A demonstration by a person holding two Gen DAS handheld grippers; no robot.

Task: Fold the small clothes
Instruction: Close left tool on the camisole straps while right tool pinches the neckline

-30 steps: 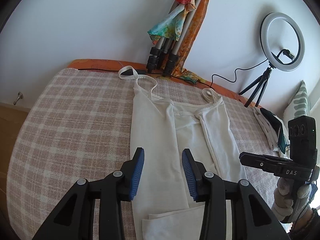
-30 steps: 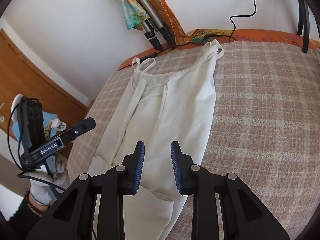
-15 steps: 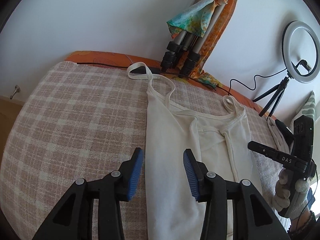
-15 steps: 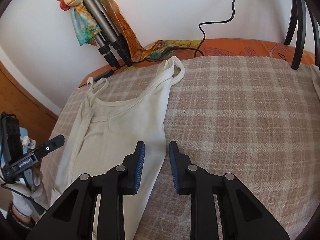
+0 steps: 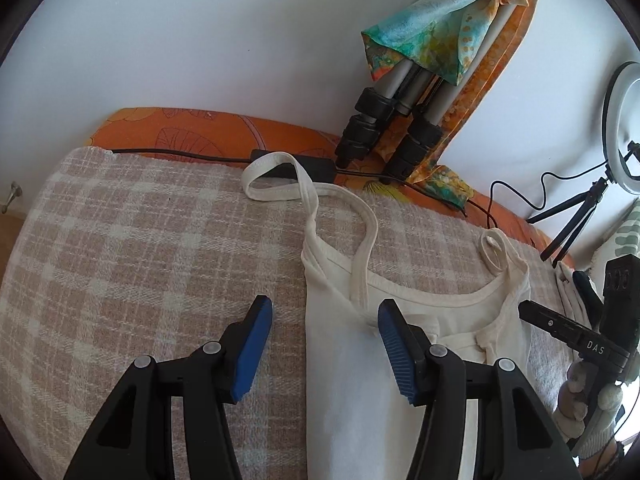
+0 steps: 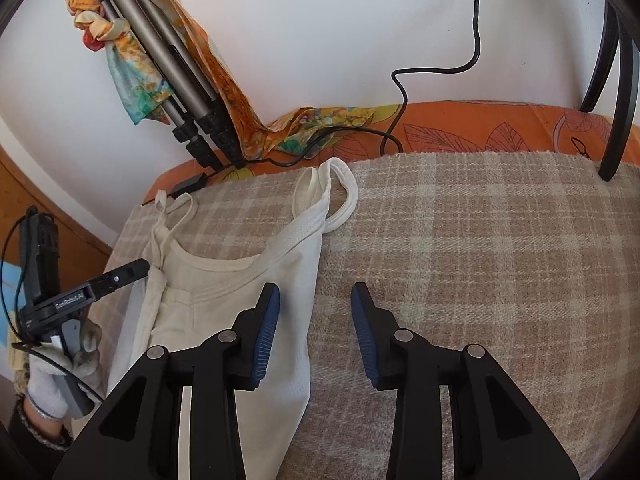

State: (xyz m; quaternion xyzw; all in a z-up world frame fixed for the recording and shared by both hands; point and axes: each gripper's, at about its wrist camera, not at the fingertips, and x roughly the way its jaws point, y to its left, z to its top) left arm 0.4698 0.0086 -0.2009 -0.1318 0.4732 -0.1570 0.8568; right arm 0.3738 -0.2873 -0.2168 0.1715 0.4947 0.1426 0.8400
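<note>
A cream strappy top lies flat on the checked blanket, its sides folded inward and its straps toward the wall. My left gripper is open, just above the top's left upper edge, below the left strap. My right gripper is open, straddling the top's right edge, below the right strap. Neither holds anything. The other gripper shows in each view: the right one at the left wrist view's right edge and the left one at the right wrist view's left edge.
A tripod draped with a colourful scarf leans on the wall behind the straps. A black cable and adapter lie on the orange bed edge. A ring light stands far right. A dark chair leg stands at the blanket's back right.
Both grippers moved from the garment's lower part up toward the strap end. Both jaws opened wider. The top has not moved.
</note>
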